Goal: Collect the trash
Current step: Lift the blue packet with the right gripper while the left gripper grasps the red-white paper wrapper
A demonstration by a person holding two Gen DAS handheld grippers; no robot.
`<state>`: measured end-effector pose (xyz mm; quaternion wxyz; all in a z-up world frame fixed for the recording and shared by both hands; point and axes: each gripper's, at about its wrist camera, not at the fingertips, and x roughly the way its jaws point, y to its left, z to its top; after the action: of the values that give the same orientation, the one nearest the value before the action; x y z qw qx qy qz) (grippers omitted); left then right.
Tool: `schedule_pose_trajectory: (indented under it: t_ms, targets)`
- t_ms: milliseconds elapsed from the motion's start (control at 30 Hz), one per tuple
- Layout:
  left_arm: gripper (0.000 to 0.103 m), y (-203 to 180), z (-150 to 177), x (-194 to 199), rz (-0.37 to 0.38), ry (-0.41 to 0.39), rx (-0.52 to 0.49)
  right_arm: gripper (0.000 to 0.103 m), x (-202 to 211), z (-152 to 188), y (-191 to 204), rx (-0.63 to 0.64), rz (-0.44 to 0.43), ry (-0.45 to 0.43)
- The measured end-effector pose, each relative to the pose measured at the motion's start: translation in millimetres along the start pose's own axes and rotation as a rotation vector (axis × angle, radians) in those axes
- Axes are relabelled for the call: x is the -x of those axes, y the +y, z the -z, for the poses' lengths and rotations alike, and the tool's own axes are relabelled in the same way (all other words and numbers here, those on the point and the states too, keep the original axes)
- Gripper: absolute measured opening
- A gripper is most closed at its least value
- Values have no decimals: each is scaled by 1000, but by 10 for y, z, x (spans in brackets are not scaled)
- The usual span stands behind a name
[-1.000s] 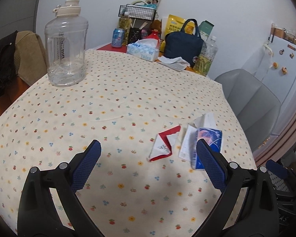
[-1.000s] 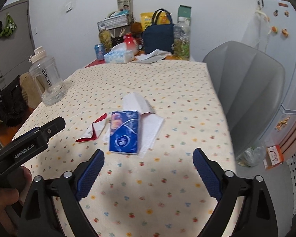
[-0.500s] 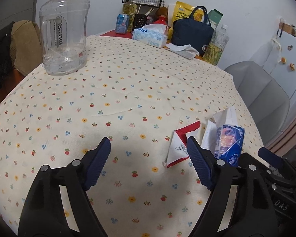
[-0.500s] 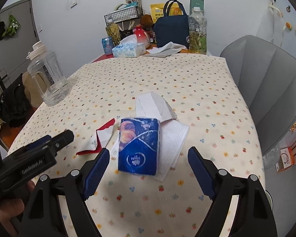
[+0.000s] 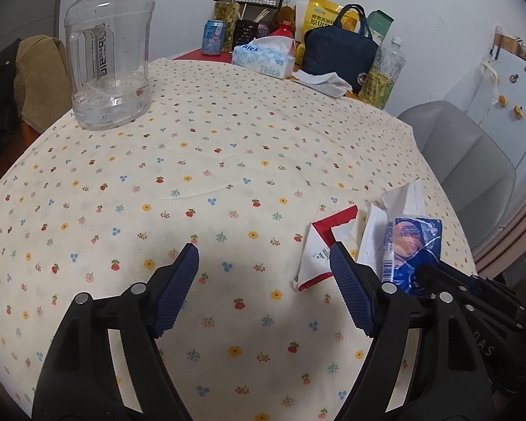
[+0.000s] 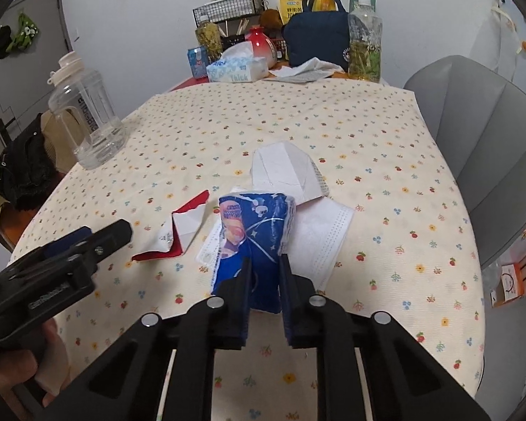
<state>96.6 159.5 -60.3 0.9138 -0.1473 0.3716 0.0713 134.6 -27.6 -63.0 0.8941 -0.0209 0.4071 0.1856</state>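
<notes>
My right gripper [image 6: 265, 273] is shut on the near end of a blue tissue pack [image 6: 252, 231], which crumples between the pads; the pack also shows in the left wrist view [image 5: 412, 245]. Under and behind it lie a white face mask [image 6: 324, 235] and folded white paper [image 6: 285, 170]. A torn red-and-white wrapper [image 6: 180, 231] lies to its left and shows in the left wrist view [image 5: 321, 245]. My left gripper [image 5: 263, 273] is open and empty, low over the tablecloth, its right finger beside the wrapper.
A large clear water jug [image 5: 108, 52] stands at the table's left. At the far end are a tissue box [image 5: 263, 58], a can [image 5: 214, 37], a navy bag [image 5: 338, 52] and a bottle [image 5: 382, 73]. A grey chair [image 6: 487, 154] stands right of the flowered tablecloth [image 5: 193, 161].
My right gripper moved forward and closed on the blue tissue pack, squeezing it. My left gripper came forward and lower toward the red-and-white wrapper, staying open.
</notes>
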Motion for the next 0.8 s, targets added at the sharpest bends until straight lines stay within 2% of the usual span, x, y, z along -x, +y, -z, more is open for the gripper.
schedule_pose_trajectory:
  t_ms: [267, 433, 500, 567, 667, 733, 800]
  targets:
    - [75, -192, 48, -77, 34, 20, -34, 13, 308, 63, -136, -26, 7, -37]
    - [71, -313, 79, -174, 43, 48, -50, 14, 442, 96, -304, -55, 24, -53]
    - [66, -364, 81, -213, 45, 62, -57, 14, 486, 116, -391, -70, 31, -56]
    - [61, -416, 83, -260, 31, 81, -72, 14, 511, 139, -455, -81, 35, -58]
    - [59, -496, 91, -289, -17, 92, -108, 14, 544, 160, -560, -100, 42, -60]
    - [52, -544, 97, -304, -60, 97, -139, 14, 565, 171, -619, -114, 43, -63]
    - [35, -560, 94, -306, -102, 96, -158, 14, 588, 180, -653, -125, 40, -68]
